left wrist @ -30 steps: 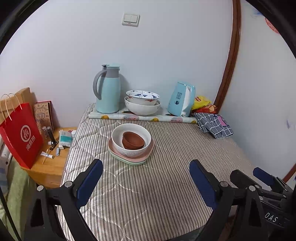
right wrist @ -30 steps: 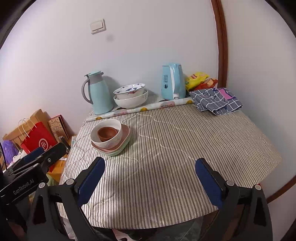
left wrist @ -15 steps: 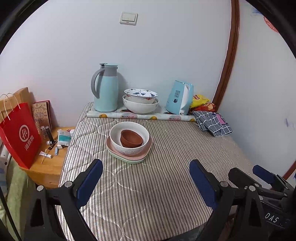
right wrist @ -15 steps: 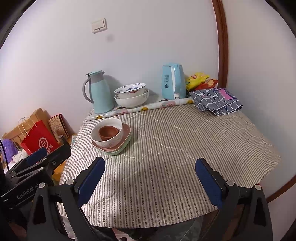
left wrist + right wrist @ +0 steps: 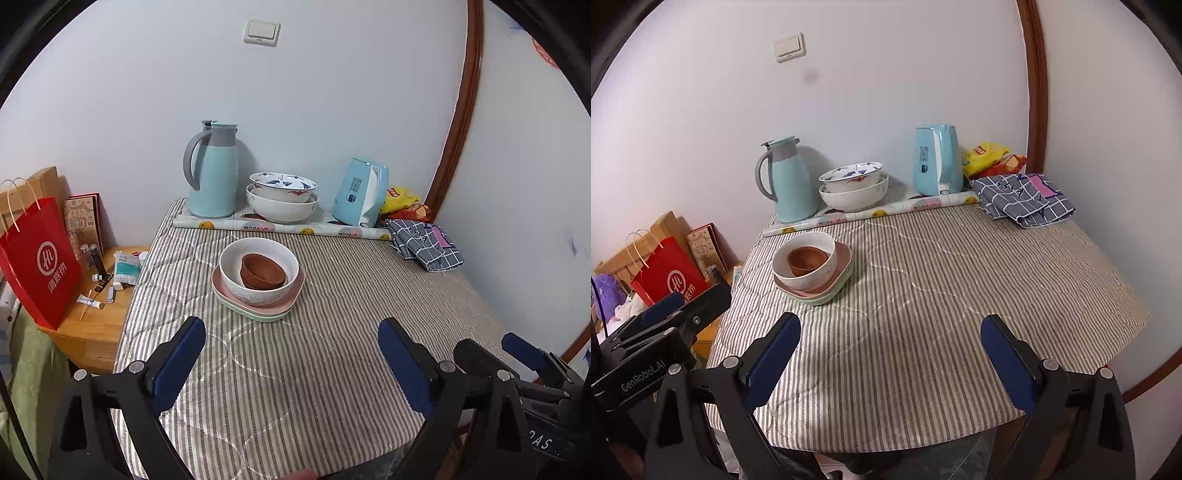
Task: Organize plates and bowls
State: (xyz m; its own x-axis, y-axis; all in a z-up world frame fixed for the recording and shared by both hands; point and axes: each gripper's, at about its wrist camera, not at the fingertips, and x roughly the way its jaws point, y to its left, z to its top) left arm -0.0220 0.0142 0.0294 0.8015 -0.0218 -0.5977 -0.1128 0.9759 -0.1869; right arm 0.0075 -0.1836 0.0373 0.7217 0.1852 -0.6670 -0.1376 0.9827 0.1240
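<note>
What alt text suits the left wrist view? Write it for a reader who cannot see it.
A brown bowl nests in a white bowl on stacked pink and green plates, on a striped tablecloth. The left gripper is open and empty in the foreground.

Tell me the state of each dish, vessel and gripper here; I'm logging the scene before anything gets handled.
Brown bowl: upright, nested in white bowl.
White bowl: upright, on pink plate.
Pink plate: stacked on green plate.
Green plate: on tablecloth.
Patterned bowl: nested in large bowl.
Thermos: upright, lid shut.
Kettle: upright.
Left gripper: open, empty.
Right gripper: open, empty.
</note>
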